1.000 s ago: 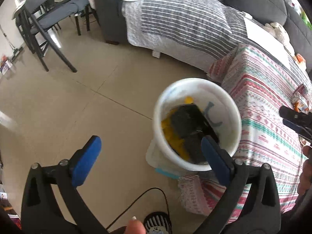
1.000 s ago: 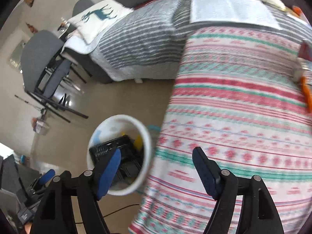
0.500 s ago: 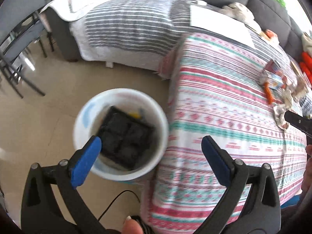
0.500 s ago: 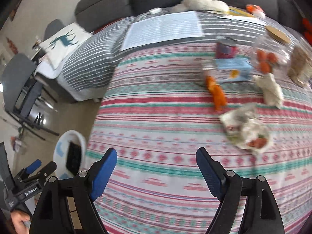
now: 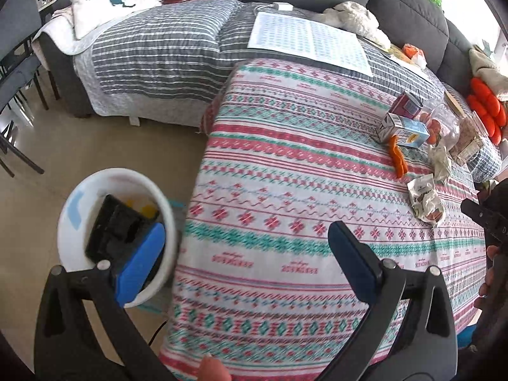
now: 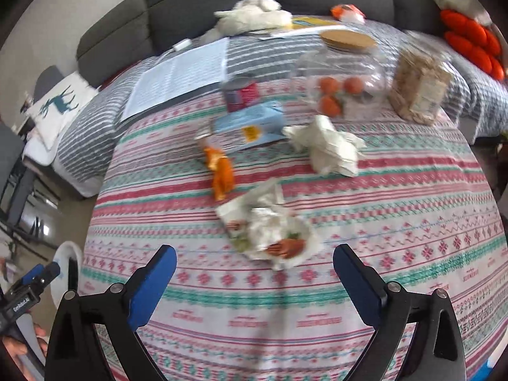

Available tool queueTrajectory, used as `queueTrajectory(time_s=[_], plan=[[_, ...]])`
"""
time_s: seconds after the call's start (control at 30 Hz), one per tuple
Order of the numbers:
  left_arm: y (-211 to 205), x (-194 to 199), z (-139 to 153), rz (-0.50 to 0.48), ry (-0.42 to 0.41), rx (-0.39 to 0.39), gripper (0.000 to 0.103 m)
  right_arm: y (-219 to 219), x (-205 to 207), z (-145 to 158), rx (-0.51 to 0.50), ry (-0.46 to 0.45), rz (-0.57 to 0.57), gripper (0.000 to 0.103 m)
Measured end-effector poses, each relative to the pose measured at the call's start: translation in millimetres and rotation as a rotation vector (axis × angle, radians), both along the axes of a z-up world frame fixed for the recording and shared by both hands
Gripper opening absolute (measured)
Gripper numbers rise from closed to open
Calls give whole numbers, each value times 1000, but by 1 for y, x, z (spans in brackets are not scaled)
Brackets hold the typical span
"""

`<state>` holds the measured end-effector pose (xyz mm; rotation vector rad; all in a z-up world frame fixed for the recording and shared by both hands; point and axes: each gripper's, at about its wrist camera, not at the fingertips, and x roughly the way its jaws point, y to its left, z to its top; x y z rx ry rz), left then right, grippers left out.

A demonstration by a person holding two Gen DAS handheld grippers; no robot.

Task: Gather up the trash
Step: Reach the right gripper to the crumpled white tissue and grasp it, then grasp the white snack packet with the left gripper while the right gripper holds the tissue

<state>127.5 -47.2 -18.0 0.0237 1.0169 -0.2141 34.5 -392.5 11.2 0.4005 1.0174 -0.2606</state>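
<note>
My right gripper [image 6: 254,250] hovers over the patterned tablecloth [image 6: 381,254], its jaws opening and nothing held. Just beyond its fingertips lies a crumpled wrapper [image 6: 270,231], untouched. Farther back are an orange peel [image 6: 222,171], crumpled white paper [image 6: 330,149], a blue carton [image 6: 250,125] and a red can [image 6: 241,93]. My left gripper [image 5: 246,231] is open and empty above the table's near-left edge. Its left finger overlaps the white bin [image 5: 76,222] on the floor, which holds a black tray. The wrapper [image 5: 425,197] lies far to its right.
A glass jar with orange fruit [image 6: 343,79] and a clear bag of cereal [image 6: 419,89] stand behind the trash. A grey sofa [image 5: 158,47] with a printed sheet [image 5: 308,41] and pillow borders the table. Chairs [image 5: 16,79] stand at left on the tiled floor.
Both grippers swung from over the bin to the right, across the table. The right gripper's jaws widened, and the wrapper now lies just ahead of them.
</note>
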Motion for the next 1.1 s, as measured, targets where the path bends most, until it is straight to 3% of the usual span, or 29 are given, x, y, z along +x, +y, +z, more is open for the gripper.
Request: queueTrajectory(time_s=[0.23, 0.47, 0.6, 0.73, 0.83, 1.1], plan=[[-26, 5, -6, -31, -1, -21, 102, -37, 5, -28, 60, 61, -36, 100], [-45, 11, -15, -77, 46, -47, 102, -37, 26, -55, 109, 84, -13, 99], [-57, 11, -16, -103, 57, -40, 102, -37, 36, -62, 86, 101, -35, 87], [-63, 10, -18, -122, 67, -20, 102, -36, 38, -53, 100, 64, -42, 84], [-62, 10, -19, -112, 74, -7, 102, -34, 34, -43, 124, 38, -33, 66], [-62, 5, -21, -116, 92, 14, 102, -19, 44, -49, 162, 47, 44, 43]])
